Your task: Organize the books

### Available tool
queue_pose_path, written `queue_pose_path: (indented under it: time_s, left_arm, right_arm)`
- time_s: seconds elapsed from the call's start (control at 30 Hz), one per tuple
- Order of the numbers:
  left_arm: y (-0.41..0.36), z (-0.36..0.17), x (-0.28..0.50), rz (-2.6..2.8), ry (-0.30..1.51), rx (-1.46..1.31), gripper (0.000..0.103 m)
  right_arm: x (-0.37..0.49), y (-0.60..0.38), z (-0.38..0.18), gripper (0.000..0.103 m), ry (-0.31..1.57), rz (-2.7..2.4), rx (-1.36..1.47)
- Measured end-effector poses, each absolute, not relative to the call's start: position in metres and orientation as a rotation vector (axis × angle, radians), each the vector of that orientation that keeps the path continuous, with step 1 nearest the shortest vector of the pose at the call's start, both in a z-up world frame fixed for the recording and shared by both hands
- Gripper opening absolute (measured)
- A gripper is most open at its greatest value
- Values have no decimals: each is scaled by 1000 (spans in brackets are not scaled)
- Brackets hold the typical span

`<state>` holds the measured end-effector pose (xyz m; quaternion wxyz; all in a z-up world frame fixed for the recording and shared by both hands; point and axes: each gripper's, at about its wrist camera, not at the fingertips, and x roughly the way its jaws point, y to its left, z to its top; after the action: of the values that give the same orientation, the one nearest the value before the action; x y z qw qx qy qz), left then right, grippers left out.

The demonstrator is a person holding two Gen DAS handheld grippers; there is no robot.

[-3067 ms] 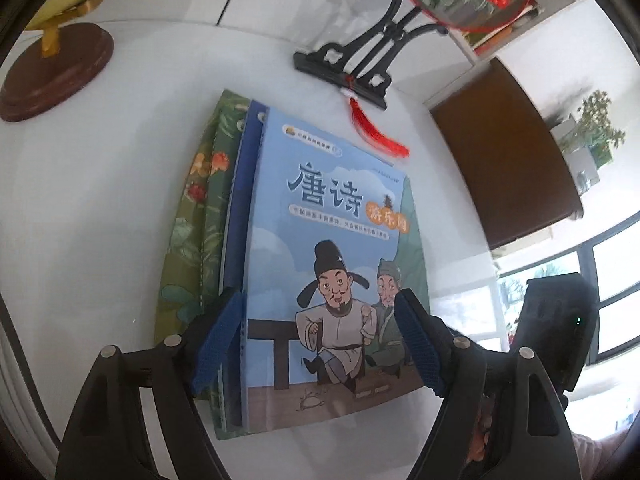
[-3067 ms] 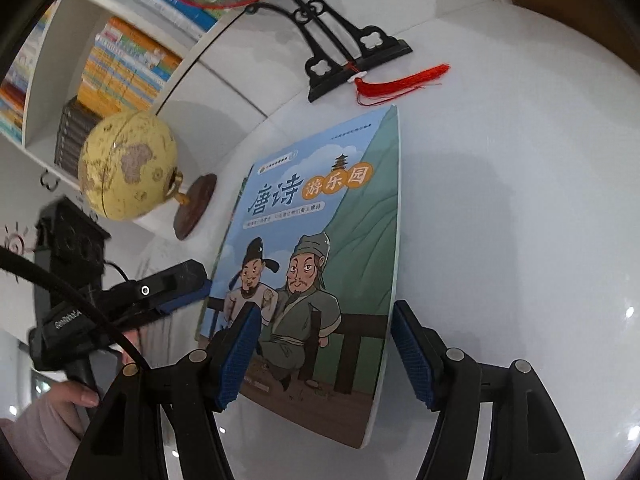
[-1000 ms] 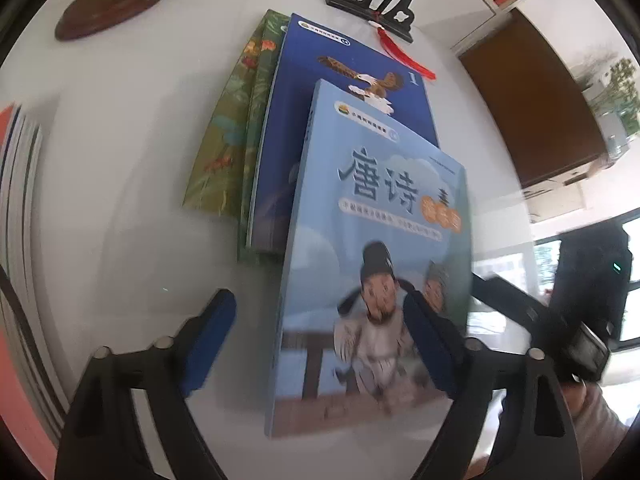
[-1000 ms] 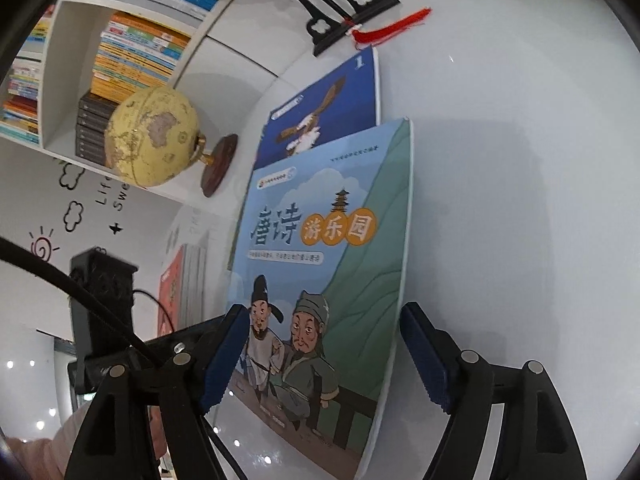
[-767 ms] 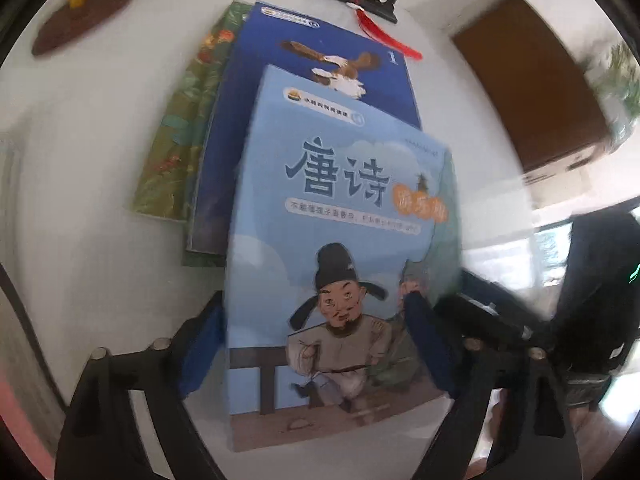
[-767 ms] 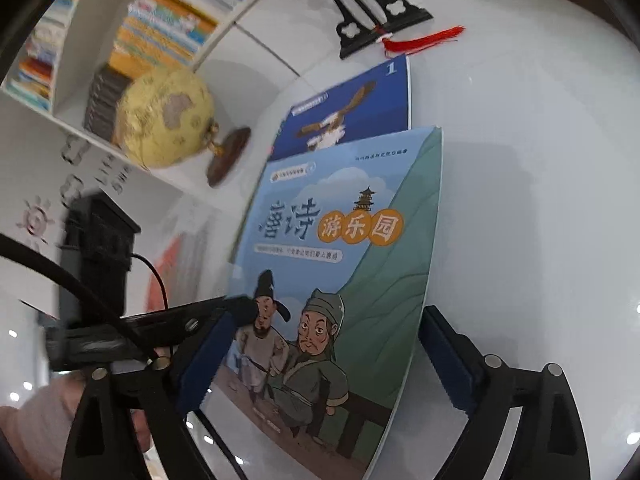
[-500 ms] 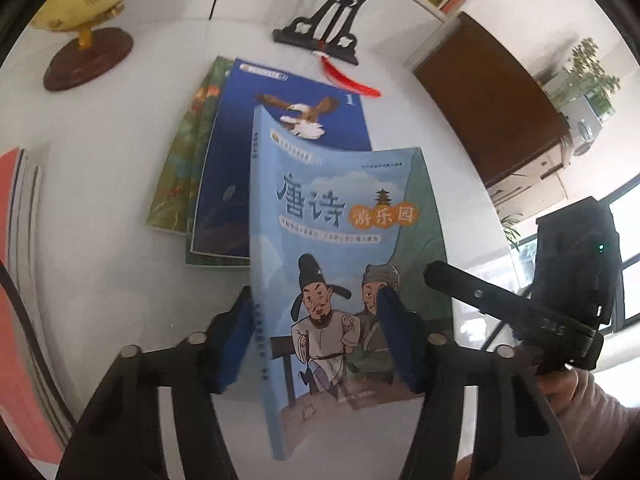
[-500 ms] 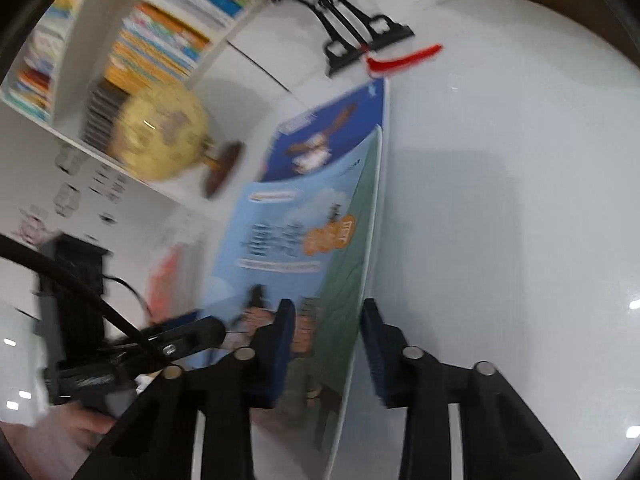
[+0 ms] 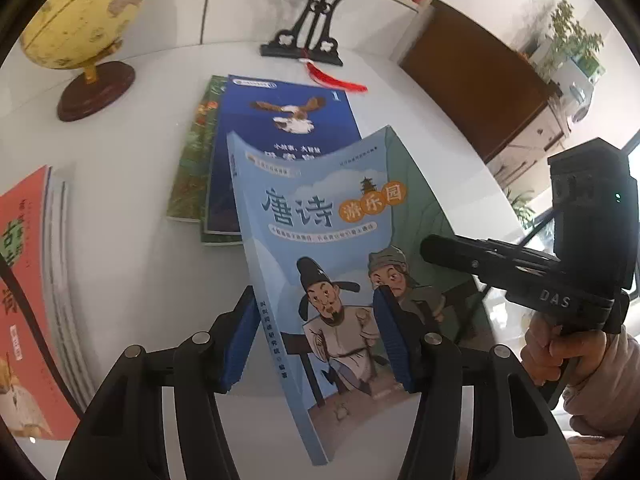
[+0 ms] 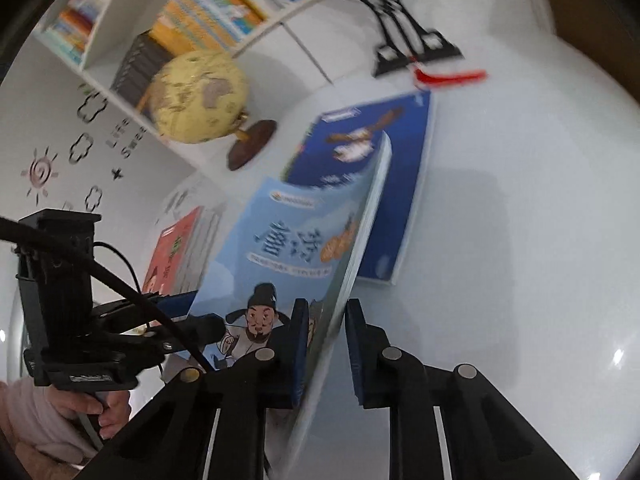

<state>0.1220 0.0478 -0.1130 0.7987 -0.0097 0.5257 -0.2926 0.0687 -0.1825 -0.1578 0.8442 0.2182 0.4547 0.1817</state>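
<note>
Light blue book (image 9: 320, 264) up off the white table (image 9: 132, 216), tilted and bent, in the middle of the left view. Left gripper (image 9: 316, 340) halfway shut around the spine edge: left pad against the spine, right pad lying on the cover, so a grip that looks loose and wide. Right gripper (image 10: 326, 348) low in the right view, closing on the book's other edge, thin pages between the two pads, nearly pinched; hard to tell yet if both pads press. Under it, toward the top of the frame, a dark blue book (image 9: 280, 136) on a green book (image 9: 196, 152). Red book (image 9: 20, 280) at the left edge, globe (image 9: 84, 12) in the upper left. Could go wrong: floppy book bending more and sliding out, since each grip is only at one edge. Could also tear or crease the cover if the two grippers pull apart or twist. Swinging it wide to the upper left might bump the globe.
</note>
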Motion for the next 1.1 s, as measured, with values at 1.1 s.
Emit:
queue_pose_path:
  time_s: [1.1]
  left_arm:
    - [314,-87,127,-291,993,-214,54]
  right_arm:
    - [149,101,-93,18,906,712,236]
